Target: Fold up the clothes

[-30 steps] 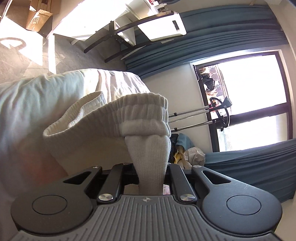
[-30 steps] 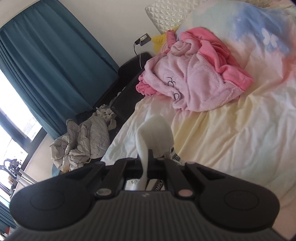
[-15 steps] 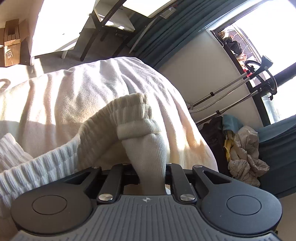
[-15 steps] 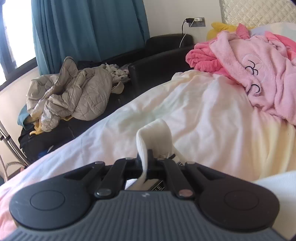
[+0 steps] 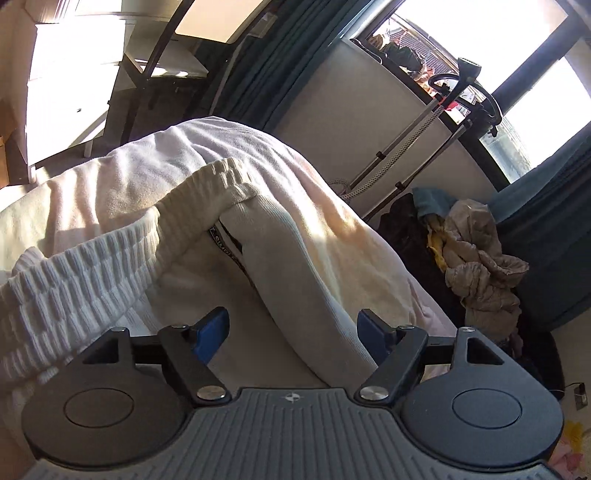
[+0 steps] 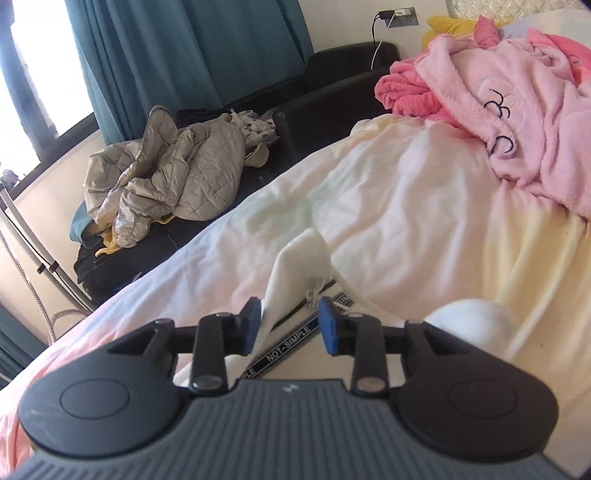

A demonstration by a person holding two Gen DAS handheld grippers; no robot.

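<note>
This is somebody's bedroom, lived in and a bit untidy: a bed (image 6: 424,206) with pale cream and pink bedding fills most of the room, a quilted headboard (image 6: 491,7) stands behind it, and a fluffy pink robe (image 6: 517,110) lies heaped near the pillows. Long teal curtains (image 6: 184,55) hang beside big sunlit windows (image 5: 535,74), and a charger is plugged into the wall socket (image 6: 400,16) above a black sofa (image 6: 332,99) strewn with a crumpled beige quilted jacket (image 6: 173,173). Over by the glass stands a garment steamer (image 5: 436,122) on its poles.
</note>
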